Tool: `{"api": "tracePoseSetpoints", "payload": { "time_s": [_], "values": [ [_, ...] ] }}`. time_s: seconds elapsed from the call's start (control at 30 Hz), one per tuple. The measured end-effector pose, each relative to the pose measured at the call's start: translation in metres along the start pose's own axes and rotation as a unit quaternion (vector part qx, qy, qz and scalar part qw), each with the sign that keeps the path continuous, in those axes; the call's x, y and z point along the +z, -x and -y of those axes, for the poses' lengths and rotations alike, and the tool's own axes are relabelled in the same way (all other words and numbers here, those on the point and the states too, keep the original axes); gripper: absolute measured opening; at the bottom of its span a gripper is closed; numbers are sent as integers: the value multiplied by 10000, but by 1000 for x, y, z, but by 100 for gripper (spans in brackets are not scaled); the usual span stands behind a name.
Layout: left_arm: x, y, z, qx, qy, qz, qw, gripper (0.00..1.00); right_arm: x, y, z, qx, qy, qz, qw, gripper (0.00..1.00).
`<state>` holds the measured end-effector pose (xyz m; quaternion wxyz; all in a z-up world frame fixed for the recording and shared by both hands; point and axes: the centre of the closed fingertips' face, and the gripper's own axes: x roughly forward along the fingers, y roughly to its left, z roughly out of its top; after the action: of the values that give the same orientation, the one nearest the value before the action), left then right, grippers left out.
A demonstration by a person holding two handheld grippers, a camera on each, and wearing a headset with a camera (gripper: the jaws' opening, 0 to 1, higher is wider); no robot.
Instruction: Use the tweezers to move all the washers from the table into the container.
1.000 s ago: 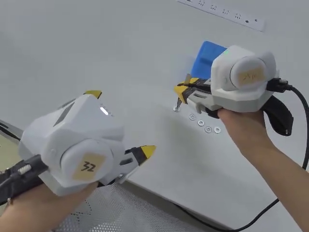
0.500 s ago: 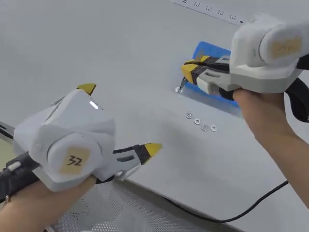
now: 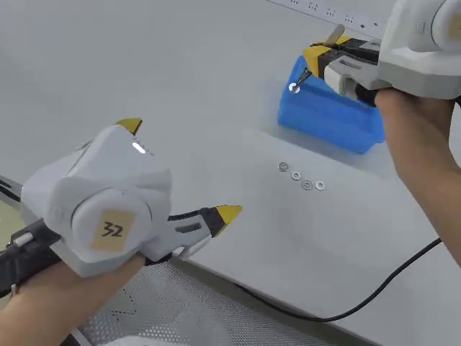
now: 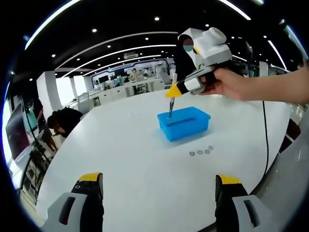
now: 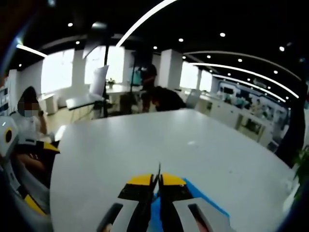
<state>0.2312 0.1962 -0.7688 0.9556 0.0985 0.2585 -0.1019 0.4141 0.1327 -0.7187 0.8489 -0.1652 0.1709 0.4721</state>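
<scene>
While the white table (image 3: 180, 58) carries the blue container (image 3: 331, 119) on its far side, the left gripper (image 3: 179, 169) hovers at the near edge, jaws spread wide, holding nothing. The right gripper (image 3: 317, 59), jaws pressed on the tweezers (image 3: 302, 78), hangs over the container's left end. The tweezers' tip pinches 1 washer (image 3: 293, 88). 4 washers (image 3: 296, 176) lie in a row just before the container.

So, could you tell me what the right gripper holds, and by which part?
The right gripper clamps the tweezers around their middle; the tweezer tips hold a washer.
</scene>
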Motion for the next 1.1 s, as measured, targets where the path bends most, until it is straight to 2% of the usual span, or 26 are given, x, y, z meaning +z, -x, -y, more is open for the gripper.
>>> {"api": "tracePoseSetpoints", "payload": {
  "time_s": [0.17,0.37,0.57,0.73,1.1],
  "values": [
    [-2,0,0,7,-43,-52,10000,99,-21,-18,9,-104,100,-235,9996,1],
    [-3,-1,0,18,-76,-101,9999,99,-40,-32,8,-82,61,-414,9991,1],
    [-5,-1,0,30,-130,-141,9998,99,-57,-43,8,-80,-250,-508,9984,1],
    [-6,-1,-1,29,-138,-166,9998,99,-67,-50,8,-73,-334,-582,9977,1],
    [-8,-2,-1,35,-214,-237,9995,99,-59,-47,9,-100,-278,-534,9981,3]
  ]
}}
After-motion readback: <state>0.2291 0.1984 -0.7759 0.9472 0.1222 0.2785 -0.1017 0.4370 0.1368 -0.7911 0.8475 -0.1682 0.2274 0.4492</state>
